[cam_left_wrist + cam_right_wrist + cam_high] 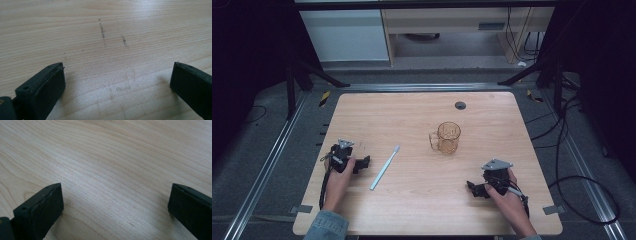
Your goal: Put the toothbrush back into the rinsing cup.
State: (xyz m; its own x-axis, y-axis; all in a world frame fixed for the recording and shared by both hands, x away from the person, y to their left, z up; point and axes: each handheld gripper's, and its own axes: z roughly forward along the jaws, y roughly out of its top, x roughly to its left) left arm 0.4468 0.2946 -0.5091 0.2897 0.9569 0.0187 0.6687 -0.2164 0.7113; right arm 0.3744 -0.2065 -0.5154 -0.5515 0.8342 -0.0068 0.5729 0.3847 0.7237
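Wooden table (422, 200), far room dim.

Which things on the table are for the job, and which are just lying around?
Likely for the job:
- toothbrush
- clear amber mug
- left gripper and right gripper, both open

Just there:
- dark round cap in the table
- cables on the floor

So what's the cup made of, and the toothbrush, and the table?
The cup looks like clear amber plastic, maybe glass: you can see the table through it. The toothbrush seems pale blue plastic, smooth and even in colour. The table looks like light wood or a wood-look coating, with grain lines and a dull sheen.
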